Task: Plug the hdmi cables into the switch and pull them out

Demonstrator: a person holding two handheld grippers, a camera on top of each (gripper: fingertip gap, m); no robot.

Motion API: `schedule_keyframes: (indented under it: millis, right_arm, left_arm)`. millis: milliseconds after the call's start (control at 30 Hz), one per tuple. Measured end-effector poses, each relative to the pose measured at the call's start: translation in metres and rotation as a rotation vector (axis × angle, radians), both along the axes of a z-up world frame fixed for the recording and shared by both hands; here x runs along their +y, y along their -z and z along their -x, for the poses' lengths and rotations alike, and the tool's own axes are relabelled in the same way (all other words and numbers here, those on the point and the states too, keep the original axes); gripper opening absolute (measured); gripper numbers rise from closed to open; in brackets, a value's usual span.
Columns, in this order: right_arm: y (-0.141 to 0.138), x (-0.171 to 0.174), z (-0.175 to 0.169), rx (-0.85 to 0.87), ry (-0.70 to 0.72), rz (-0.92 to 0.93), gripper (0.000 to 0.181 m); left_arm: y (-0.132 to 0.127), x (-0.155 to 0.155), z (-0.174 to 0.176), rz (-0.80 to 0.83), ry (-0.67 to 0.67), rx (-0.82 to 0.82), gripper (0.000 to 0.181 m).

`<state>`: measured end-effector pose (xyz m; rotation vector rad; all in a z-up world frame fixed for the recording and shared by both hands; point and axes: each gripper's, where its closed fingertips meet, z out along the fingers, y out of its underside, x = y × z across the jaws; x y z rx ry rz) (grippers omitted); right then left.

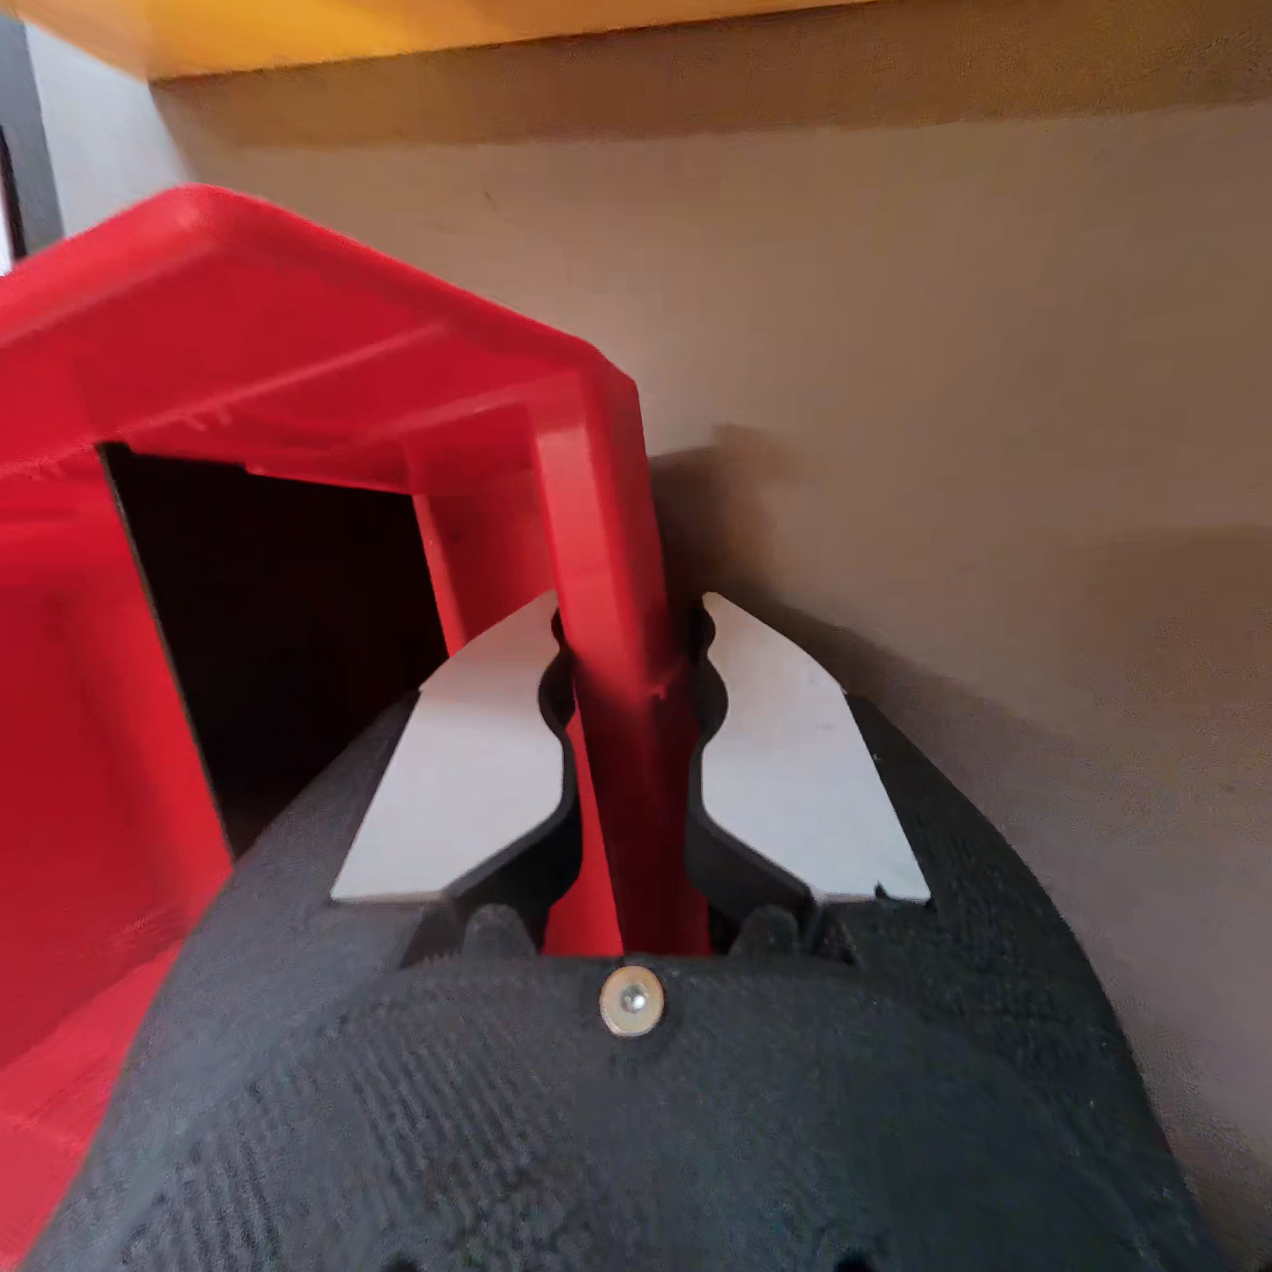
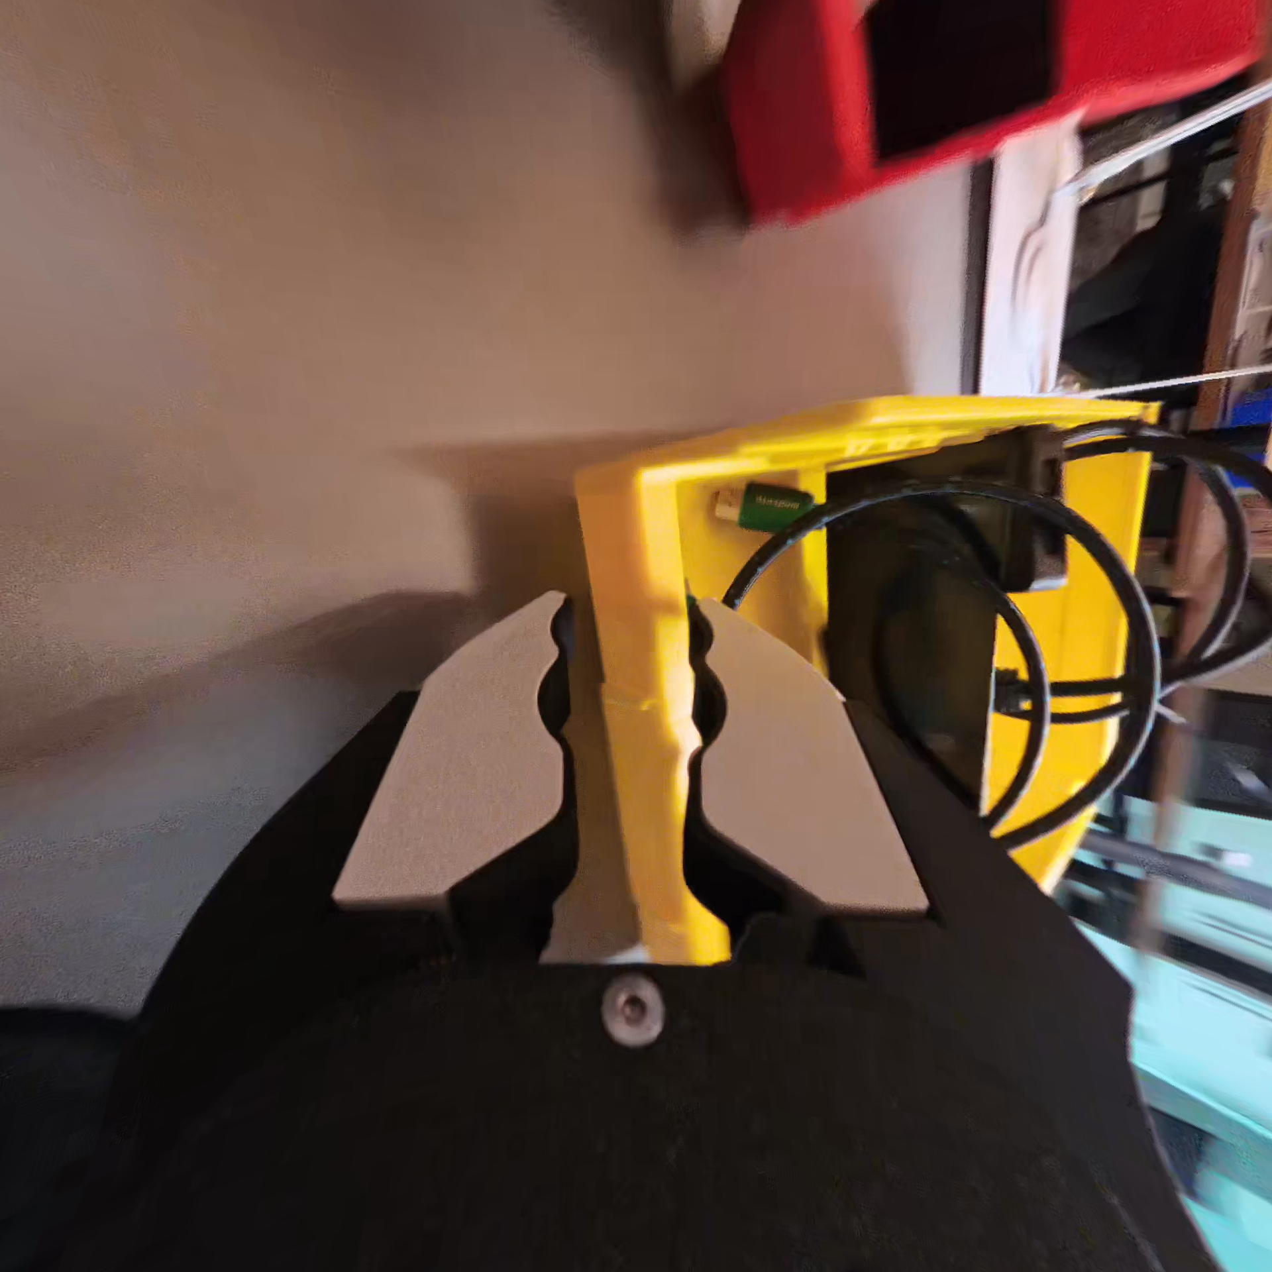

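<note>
Right tongs grip the yellow bin wall, with coiled black cables inside it, just right of them; left tongs grip the red bin wall; no switch is identifiable.

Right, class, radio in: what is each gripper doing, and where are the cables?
Left gripper shut on red bin rim. Right gripper shut on yellow bin rim. Black cables coiled inside yellow bin; none plugged. Path clear.

Warm, dim light. The red bin casts a soft shadow rightward. The right wrist view smears above the yellow bin.
</note>
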<state>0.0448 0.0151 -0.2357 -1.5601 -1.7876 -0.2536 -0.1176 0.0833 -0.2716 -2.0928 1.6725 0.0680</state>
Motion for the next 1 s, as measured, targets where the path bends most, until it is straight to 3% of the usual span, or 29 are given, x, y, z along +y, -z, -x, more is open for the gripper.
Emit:
schedule_keyframes:
  millis: [100, 200, 333, 433, 533, 633, 700, 833, 933, 1000]
  right_arm:
    - [-0.041, -0.032, -0.004, 0.355, 0.066, 0.119, 0.031]
    - [-0.071, -0.024, -0.054, 0.574, 0.235, 0.072, 0.028]
    - [-0.065, -0.010, -0.137, 0.769, 0.533, 0.149, 0.033]
    - [-0.048, 0.002, -0.172, 0.837, 0.653, 0.182, 0.038]
    - [-0.034, 0.021, -0.171, 0.883, 0.686, 0.239, 0.045]
    - [-0.026, 0.049, -0.153, 0.913, 0.689, 0.294, 0.048]
    - [-0.017, 0.067, -0.143, 0.890, 0.704, 0.322, 0.037]
    - [-0.018, 0.087, -0.148, 0.872, 0.764, 0.225, 0.010]
    - [-0.018, 0.086, -0.154, 0.856, 0.784, 0.184, 0.008]
    - [-0.018, 0.080, -0.158, 0.861, 0.784, 0.188, 0.008]
  left_arm:
    - [-0.002, -0.009, -0.008, 0.006, 0.054, -0.016, 0.028]
    - [-0.003, -0.013, -0.019, -0.030, 0.097, -0.037, 0.028]
    - [-0.021, -0.018, -0.021, -0.101, 0.023, -0.062, 0.031]
    - [-0.049, -0.043, -0.049, 0.008, -0.075, -0.345, 0.037]
    - [-0.065, -0.076, -0.096, 0.168, -0.137, -0.687, 0.043]
    - [-0.052, -0.080, -0.130, 0.218, -0.273, -0.812, 0.054]
    - [-0.041, -0.069, -0.145, 0.180, -0.384, -0.840, 0.056]
    - [-0.041, -0.041, -0.152, 0.037, -0.536, -0.939, 0.049]
    - [-0.047, -0.038, -0.152, -0.014, -0.579, -1.016, 0.036]
    - [-0.051, -0.042, -0.151, 0.042, -0.569, -1.095, 0.033]
